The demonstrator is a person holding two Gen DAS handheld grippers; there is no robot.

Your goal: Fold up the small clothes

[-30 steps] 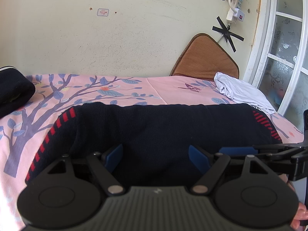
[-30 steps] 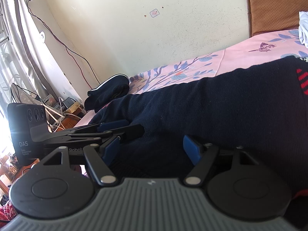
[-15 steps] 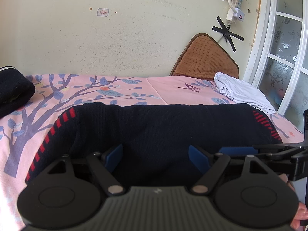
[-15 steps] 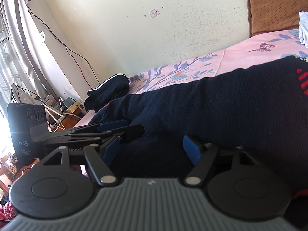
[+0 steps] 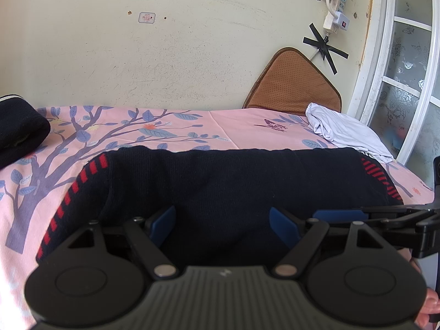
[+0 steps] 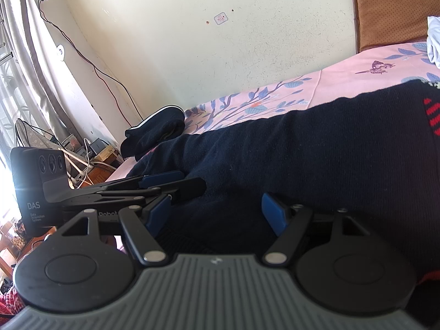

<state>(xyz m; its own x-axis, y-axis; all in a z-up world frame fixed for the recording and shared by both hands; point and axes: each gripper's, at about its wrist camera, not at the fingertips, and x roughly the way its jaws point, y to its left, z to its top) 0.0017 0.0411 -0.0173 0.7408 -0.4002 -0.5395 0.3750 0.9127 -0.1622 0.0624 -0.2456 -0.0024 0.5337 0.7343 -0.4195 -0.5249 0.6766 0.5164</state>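
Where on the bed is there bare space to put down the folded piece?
Bare sheet lies between the dark sweater and the wall, bordered left by the rolled dark garment and right by the white cloth and brown cushion. The near edge is crowded: both tools sit over the sweater.

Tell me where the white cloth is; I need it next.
In the left wrist view, the white cloth lies at the bed's far right, before the brown cushion, beyond the dark sweater.

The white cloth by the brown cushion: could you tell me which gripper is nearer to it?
Right. The right gripper sits toward the white cloth side of the navy sweater; the left gripper is farther toward the folded dark garment.
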